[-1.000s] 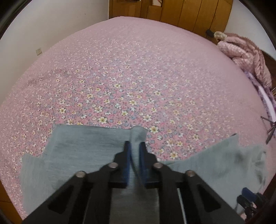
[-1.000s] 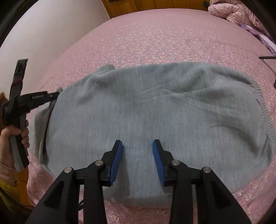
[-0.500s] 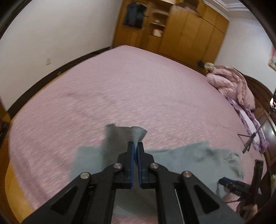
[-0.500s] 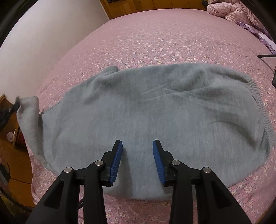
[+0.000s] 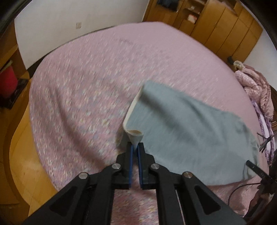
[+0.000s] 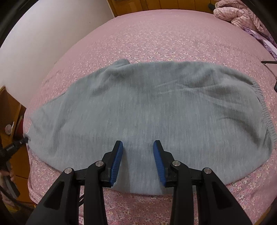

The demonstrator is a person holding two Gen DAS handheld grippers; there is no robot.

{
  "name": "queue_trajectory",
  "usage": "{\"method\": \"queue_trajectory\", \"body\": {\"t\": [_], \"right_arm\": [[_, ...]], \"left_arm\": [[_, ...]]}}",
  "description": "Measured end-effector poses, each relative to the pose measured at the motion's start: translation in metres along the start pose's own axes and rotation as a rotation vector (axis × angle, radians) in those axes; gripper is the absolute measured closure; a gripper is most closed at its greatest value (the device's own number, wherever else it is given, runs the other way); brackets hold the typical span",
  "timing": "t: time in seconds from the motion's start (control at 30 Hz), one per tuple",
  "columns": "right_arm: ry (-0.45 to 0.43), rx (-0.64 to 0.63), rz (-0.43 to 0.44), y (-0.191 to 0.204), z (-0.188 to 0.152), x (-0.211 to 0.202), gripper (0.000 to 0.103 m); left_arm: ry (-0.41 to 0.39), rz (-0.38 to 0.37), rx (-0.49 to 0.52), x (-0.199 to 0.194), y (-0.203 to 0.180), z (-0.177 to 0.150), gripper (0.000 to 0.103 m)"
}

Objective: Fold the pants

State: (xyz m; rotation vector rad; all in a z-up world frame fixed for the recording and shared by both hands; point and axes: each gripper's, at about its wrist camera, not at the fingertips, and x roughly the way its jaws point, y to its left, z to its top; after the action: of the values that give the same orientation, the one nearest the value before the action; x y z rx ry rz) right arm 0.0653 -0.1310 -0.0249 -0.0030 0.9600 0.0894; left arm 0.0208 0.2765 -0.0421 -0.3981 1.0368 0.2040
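Observation:
Grey-blue fleece pants [image 6: 155, 107] lie spread across the pink floral bed, elastic waistband [image 6: 264, 110] at the right. My left gripper [image 5: 135, 147] is shut on the pants' leg end [image 5: 134, 136] and holds it lifted above the bed; the cloth [image 5: 190, 135] stretches away to the right, its pale inner side showing at the edge. In the right wrist view the left gripper [image 6: 26, 139] shows at the far left, gripping that end. My right gripper [image 6: 138, 148] is open and empty just above the near edge of the pants.
The pink floral bed [image 5: 86, 86] fills both views, its edge [image 5: 39, 155] dropping to a wooden floor at the left. Wooden wardrobes [image 5: 216, 26] stand at the back. A pink quilt [image 6: 238, 13] is bundled at the far right. A red object [image 5: 7, 81] sits left of the bed.
My left gripper has lifted the leg end off the bed and swung left and back, pulling the pants taut. The right gripper has stayed open in place.

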Motion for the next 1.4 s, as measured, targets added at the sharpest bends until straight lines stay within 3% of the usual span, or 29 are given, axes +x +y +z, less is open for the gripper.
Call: {"method": "queue_trajectory", "body": {"t": [0.13,0.27,0.4,0.5,0.7,0.9,1.07,1.2,1.4], "right_arm": [[0.003,-0.011,-0.002,0.000,0.002,0.002,0.065],[0.003,-0.019,-0.012,0.003,0.004,0.005,0.065],[0.009,-0.014,-0.025,0.010,0.008,0.008,0.065],[0.009,-0.017,-0.022,0.017,0.014,0.008,0.065],[0.022,-0.032,-0.027,0.028,0.022,0.016,0.065],[0.035,-0.058,-0.021,0.033,0.032,0.021,0.065],[0.026,-0.103,-0.014,0.042,0.051,0.028,0.065],[0.007,-0.122,-0.009,0.050,0.073,0.034,0.065],[-0.020,-0.107,0.016,0.048,0.110,0.041,0.065]], "left_arm": [[0.004,0.005,-0.025,-0.006,0.014,-0.001,0.095],[-0.041,0.002,-0.011,-0.024,0.021,0.008,0.093],[-0.090,-0.041,0.045,-0.031,0.016,0.029,0.076],[-0.120,-0.068,0.111,-0.026,0.005,0.046,0.071],[-0.095,-0.126,0.127,0.011,-0.013,0.081,0.071],[-0.065,-0.122,0.129,0.039,-0.023,0.096,0.072],[-0.070,-0.126,0.147,0.043,-0.028,0.092,0.073],[-0.091,-0.121,0.138,0.039,-0.028,0.093,0.086],[-0.056,-0.136,0.167,0.049,-0.034,0.092,0.086]]}}
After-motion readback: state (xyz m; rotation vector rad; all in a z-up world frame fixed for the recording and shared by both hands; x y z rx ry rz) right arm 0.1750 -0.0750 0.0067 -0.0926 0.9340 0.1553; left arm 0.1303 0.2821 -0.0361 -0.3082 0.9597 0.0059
